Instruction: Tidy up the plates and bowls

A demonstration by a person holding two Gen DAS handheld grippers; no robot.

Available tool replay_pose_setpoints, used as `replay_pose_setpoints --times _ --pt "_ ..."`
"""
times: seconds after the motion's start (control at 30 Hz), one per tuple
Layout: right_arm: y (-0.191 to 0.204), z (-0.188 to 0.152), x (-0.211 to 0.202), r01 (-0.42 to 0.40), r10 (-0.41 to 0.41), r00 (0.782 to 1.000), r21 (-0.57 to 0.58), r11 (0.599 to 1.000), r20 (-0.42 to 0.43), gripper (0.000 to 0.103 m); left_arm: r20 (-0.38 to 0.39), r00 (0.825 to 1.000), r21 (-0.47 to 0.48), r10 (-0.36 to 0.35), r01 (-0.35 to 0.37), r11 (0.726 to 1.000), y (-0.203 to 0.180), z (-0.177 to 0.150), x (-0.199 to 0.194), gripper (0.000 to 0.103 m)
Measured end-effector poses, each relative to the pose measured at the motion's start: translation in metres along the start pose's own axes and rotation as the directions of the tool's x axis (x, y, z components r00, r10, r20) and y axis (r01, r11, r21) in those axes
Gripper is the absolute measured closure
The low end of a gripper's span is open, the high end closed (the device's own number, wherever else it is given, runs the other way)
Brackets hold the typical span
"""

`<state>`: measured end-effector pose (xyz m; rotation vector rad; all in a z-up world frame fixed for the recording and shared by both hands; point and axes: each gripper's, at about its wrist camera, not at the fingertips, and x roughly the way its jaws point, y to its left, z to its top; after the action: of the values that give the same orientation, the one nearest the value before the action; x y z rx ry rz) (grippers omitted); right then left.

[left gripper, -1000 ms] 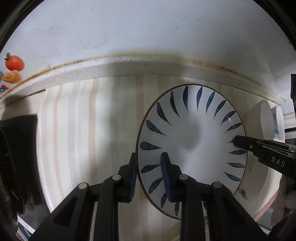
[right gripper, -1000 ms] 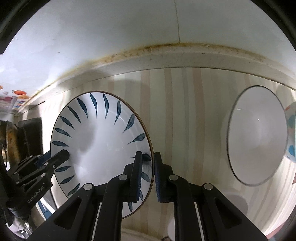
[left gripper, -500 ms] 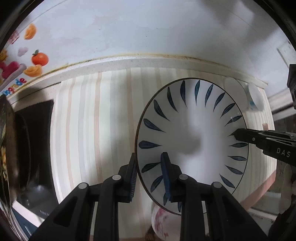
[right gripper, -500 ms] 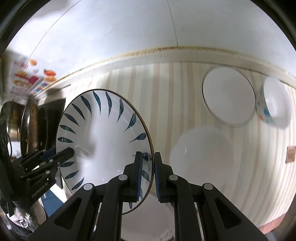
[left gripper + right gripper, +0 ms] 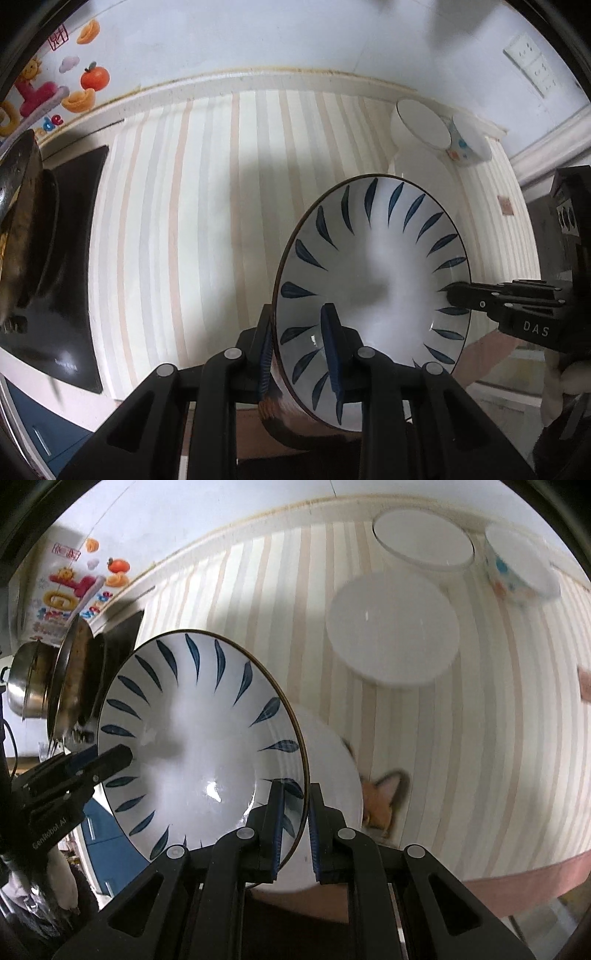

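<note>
Item: my left tool (image 5: 301,350) and right tool (image 5: 295,821) each pinching opposite rims of the blue-leaf plate (image 5: 199,738), held aloft over the striped surface (image 5: 498,720); I'd keep both grips level while lowering.

Striped tablecloth (image 5: 207,221), black cooktop (image 5: 74,258), steel pot (image 5: 26,686), fruit wall stickers (image 5: 77,85), wall socket (image 5: 532,62), fox picture (image 5: 384,797)

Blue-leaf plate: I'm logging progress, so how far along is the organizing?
Nothing looks stacked yet. In hand: the blue-leaf plate, gripped at opposite rims by the left gripper and right gripper, held above the striped counter. Left: a white plate, white bowl and patterned bowl sit separately.
</note>
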<state>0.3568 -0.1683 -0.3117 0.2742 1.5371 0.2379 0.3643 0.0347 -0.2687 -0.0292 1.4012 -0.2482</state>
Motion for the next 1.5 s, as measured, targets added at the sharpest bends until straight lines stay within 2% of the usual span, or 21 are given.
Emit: replay_pose_setpoints --times 0.23,0.5,0.87,1.2,1.5 --pt "-0.020 -0.035 0.027 -0.013 0.015 0.998 0.038 0.999 -0.054 0.089 -0.071 0.997 0.014 0.020 -0.019 1.000 -0.009 -0.026 0.033 0.081" --pt "-0.029 -0.041 0.059 -0.002 0.008 0.996 0.067 0.998 -0.092 0.089 -0.147 0.988 0.031 0.047 -0.043 0.999 -0.012 -0.033 0.069 0.081" --pt "-0.034 -0.039 0.073 0.005 0.005 0.994 0.092 0.996 -0.105 0.089 -0.166 0.983 0.068 0.083 -0.072 0.995 -0.024 -0.030 0.088 0.081" --pt "-0.031 -0.038 0.072 0.021 -0.012 0.995 0.095 0.995 -0.096 0.089 -0.164 0.983 0.071 0.084 -0.074 0.995 -0.027 -0.029 0.089 0.080" --pt "-0.035 -0.039 0.067 0.004 0.007 0.996 0.134 0.991 -0.083 0.088 -0.173 0.983 0.070 0.068 -0.057 0.996 -0.023 -0.029 0.093 0.080"
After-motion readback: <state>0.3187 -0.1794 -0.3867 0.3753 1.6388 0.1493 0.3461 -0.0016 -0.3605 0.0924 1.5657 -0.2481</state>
